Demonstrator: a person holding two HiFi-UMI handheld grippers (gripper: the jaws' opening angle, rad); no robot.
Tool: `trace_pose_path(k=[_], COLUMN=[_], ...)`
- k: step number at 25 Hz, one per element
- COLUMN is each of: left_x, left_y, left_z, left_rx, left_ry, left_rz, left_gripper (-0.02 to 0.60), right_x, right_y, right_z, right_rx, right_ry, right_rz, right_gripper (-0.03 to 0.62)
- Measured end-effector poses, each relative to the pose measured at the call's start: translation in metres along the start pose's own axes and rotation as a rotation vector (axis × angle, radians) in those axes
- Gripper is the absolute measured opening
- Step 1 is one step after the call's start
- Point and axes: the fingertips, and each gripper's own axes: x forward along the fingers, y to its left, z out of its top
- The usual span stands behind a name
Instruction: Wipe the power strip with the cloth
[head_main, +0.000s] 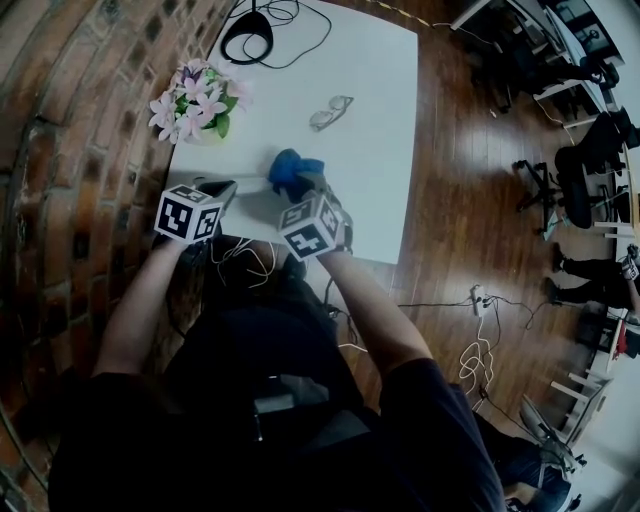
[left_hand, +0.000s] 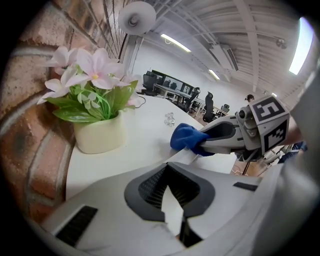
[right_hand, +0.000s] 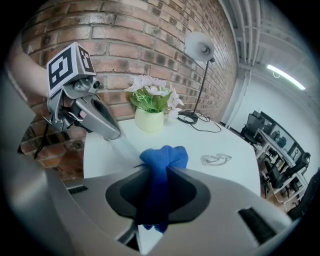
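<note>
Two handheld grippers work at the near edge of a square white table (head_main: 385, 120). Farthest left, at about ten o'clock from the work, a cream pot of pink-and-white flowers (head_main: 195, 105) stands beside the brick wall, well apart from the job. Next, the left gripper (head_main: 222, 190) has its jaws pressed tight on the near end of the long white plastic power strip (head_main: 250, 182), apparently to pin it so that it cannot slide under rubbing. The strip runs from those jaws toward three o'clock and disappears under the bunched blue cloth (head_main: 293, 168). The right gripper (head_main: 305, 188) pinches that cloth in a wad between its jaws, with a rounded bulge sticking out past the tips. Held so, the soft bulge and not the hard jaws meets the plastic. The cloth sits on the strip's far end, so I judge the wiping to be under way. Further right, at about one o'clock from the cloth, a pair of clear-framed glasses (head_main: 331, 111) lies on the table, out of the wiping path.
</note>
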Motion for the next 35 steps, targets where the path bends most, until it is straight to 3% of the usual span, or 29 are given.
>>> trace_pose_path(k=[6, 21, 26, 30, 35], left_x=[0.001, 0.001, -0.011, -0.003, 0.002], left_y=[-0.002, -0.001, 0.036, 0.038, 0.035], left_z=[-0.002, -0.002, -0.01, -0.024, -0.024], left_rx=[0.091, 0.088, 0.023, 0.045, 0.005], left_ry=[0.006, 0.001, 0.016, 0.079, 0.054], left_rz=[0.036, 0.006, 0.076, 0.072, 0.062], left_gripper=[0.006, 0.006, 0.005, 0.005, 0.006], right_x=[0.007, 0.02, 0.018, 0.02, 0.021], right_y=[0.014, 0.041, 0.042, 0.042, 0.042], right_z=[0.008, 0.023, 0.025, 0.025, 0.024], right_rx=[-0.012, -0.078, -0.089, -0.081, -0.081], right_ry=[0.038, 0.041, 0.029, 0.035, 0.048], right_rz=[0.055, 0.112, 0.114, 0.119, 0.123], right_gripper=[0.081, 0.082, 0.083, 0.083, 0.083])
